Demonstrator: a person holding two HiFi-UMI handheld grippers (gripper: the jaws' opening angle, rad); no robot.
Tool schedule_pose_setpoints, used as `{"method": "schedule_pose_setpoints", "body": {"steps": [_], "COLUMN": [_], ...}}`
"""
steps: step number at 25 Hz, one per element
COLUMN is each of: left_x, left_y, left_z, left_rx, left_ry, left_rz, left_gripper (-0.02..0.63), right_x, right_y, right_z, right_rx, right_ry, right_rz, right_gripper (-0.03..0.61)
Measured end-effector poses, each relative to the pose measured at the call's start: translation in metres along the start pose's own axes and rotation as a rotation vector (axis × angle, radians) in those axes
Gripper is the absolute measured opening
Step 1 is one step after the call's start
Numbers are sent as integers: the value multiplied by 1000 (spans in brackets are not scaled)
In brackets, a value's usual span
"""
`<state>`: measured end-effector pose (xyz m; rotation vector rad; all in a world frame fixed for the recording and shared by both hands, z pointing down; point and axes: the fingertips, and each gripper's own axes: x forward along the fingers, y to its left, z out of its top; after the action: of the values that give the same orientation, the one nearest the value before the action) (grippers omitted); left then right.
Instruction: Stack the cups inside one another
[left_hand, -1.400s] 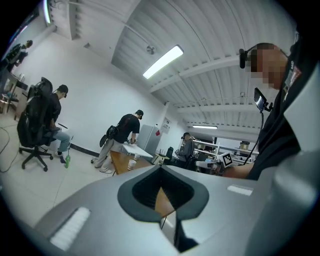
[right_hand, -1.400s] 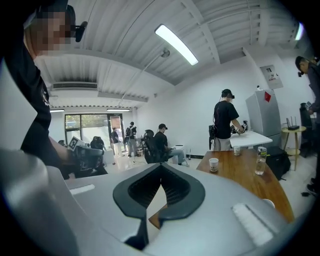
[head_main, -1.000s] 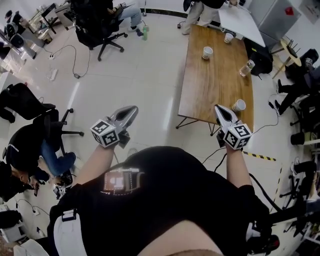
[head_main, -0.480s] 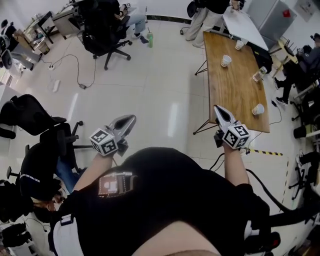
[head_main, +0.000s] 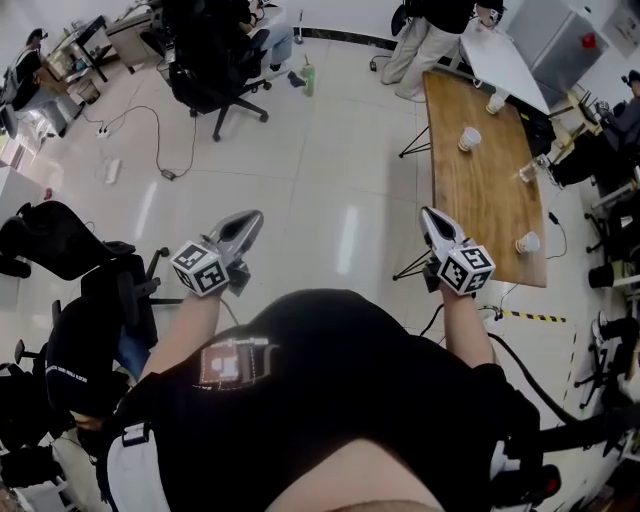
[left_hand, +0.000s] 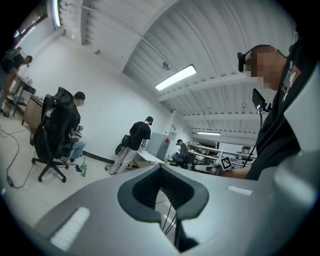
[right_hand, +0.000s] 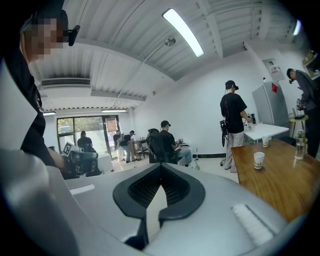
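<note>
A long wooden table (head_main: 480, 190) stands at the upper right of the head view. On it are a white paper cup (head_main: 469, 138) in the middle, another white cup (head_main: 528, 243) near the close end, a third (head_main: 497, 101) at the far end, and a clear cup (head_main: 527, 172) by the right edge. My left gripper (head_main: 250, 219) is shut and holds nothing, out over bare floor well left of the table. My right gripper (head_main: 428, 214) is also shut and holds nothing, just left of the table's near corner. In the right gripper view, a white cup (right_hand: 258, 160) stands on the table (right_hand: 280, 182) to the right of the jaws.
A white table (head_main: 505, 55) adjoins the far end, where a person (head_main: 425, 35) stands. Black office chairs (head_main: 215, 60) and seated people are at the upper left, with a chair (head_main: 60, 235) at the left. Cables lie on the floor. A green bottle (head_main: 308, 78) stands by the chairs.
The table and its cups have slid towards the right of the head view and look narrower. Both grippers have stayed shut and held out in front.
</note>
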<state>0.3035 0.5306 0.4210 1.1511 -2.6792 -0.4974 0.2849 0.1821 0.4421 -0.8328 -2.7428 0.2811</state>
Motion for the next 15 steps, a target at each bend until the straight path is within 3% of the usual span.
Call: {"method": "schedule_pose_setpoints", "body": {"steps": [9,15], "left_x": [95,154], "left_y": [42,126], "left_z": [27,48], "left_rx": [-23,-48], "left_ry": [-24,-21], "left_rz": [15,-13], "left_gripper": [2,2], "right_x": [79,162], "right_y": [-78,-120], "right_z": [43,73], "right_rx": [-34,-39], "right_ry": [17,-3], "right_rz": [36,7], "right_gripper": [15,15]}}
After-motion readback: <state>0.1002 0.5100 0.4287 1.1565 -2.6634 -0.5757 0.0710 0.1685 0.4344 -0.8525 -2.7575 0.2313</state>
